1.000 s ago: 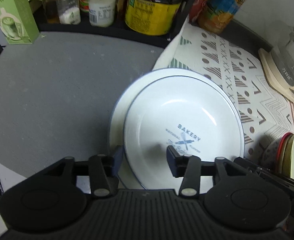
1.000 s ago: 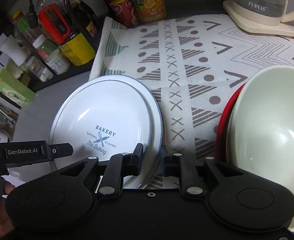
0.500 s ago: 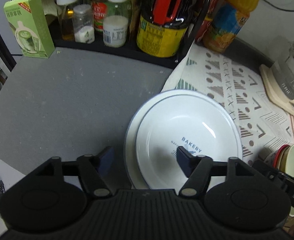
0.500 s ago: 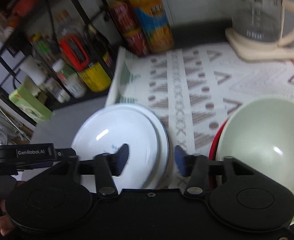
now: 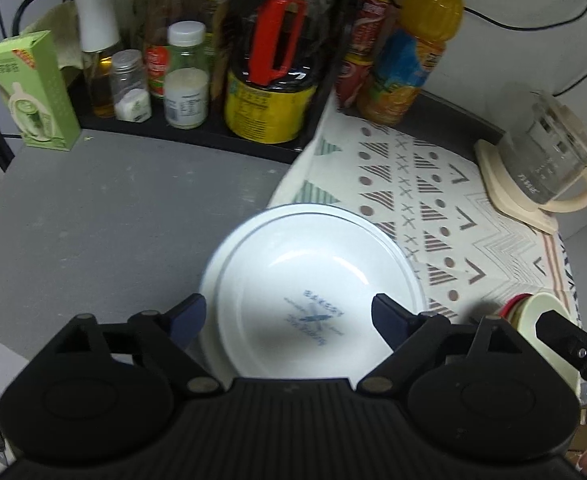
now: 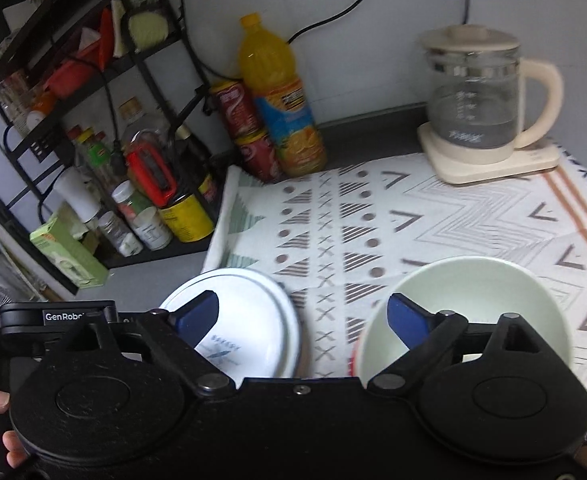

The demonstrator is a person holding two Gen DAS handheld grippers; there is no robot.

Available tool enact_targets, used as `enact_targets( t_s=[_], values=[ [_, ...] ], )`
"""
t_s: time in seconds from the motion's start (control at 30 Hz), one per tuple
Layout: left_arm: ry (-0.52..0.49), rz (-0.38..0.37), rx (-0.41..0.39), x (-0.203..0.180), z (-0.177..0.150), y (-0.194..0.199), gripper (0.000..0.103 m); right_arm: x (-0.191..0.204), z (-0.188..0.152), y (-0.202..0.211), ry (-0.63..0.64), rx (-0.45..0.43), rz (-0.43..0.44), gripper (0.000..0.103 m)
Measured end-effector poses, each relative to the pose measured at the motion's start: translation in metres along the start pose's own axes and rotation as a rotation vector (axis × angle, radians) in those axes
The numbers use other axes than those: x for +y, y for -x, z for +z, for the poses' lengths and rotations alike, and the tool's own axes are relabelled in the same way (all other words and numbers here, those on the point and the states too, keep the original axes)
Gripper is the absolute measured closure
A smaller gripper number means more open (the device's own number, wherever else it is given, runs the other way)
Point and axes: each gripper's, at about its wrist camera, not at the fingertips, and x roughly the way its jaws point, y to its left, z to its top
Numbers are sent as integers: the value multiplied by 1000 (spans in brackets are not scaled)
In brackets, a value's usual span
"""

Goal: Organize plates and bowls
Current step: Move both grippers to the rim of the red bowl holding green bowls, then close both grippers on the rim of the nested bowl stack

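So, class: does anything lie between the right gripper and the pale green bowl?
Nothing visible. The right gripper hangs open above the cloth, and the pale green bowl sits just beyond it, unblocked.

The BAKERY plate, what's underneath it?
The BAKERY plate sits on another white plate; only that one's rim shows. Anything beneath them is covered.

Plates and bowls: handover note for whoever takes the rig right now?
Left gripper: fingers have just been opening, nothing held, above the plates.
Right gripper: also just opened, nothing held.
White plates: stacked at the patterned cloth edge, Bakery plate on top.
Pale green bowl: nested on a red-rimmed one, on the cloth right of the plates.
Done: plates stacked. Left: cannot tell.
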Motion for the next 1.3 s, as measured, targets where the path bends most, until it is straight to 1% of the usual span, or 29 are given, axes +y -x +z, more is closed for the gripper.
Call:
enact_targets(
  t_s=[0.13, 0.27, 0.43, 0.73, 0.87, 0.93, 1.07, 1.3],
  values=[
    [-33, -13, 7, -17, -2, -3, 12, -12, -3, 8, -23, -16, -29, 9],
    [-56, -60, 14, -35, -4, -4, 9, -24, -7, 15, -48, -37, -70, 3],
    [-93, -123, -2, -57, -7, -3, 9, -41, -12, 21, -93, -40, -114, 2],
    [-164, -201, 18, -96, -12, -11, 9, -68, -21, 30, -156, -54, -182, 0],
    [-199, -218, 15, -113, -14, -14, 5, -80, -25, 31, -185, -49, -207, 0],
    [-214, -237, 27, -119, -14, -17, 4, -85, -27, 32, -201, -45, -221, 0],
    [-243, -252, 54, -132, -17, -25, 3, -96, -32, 34, -243, -44, -246, 0],
    [-285, -277, 116, -147, -21, -45, 1, -113, -43, 30, -318, -8, -283, 0]
  ],
)
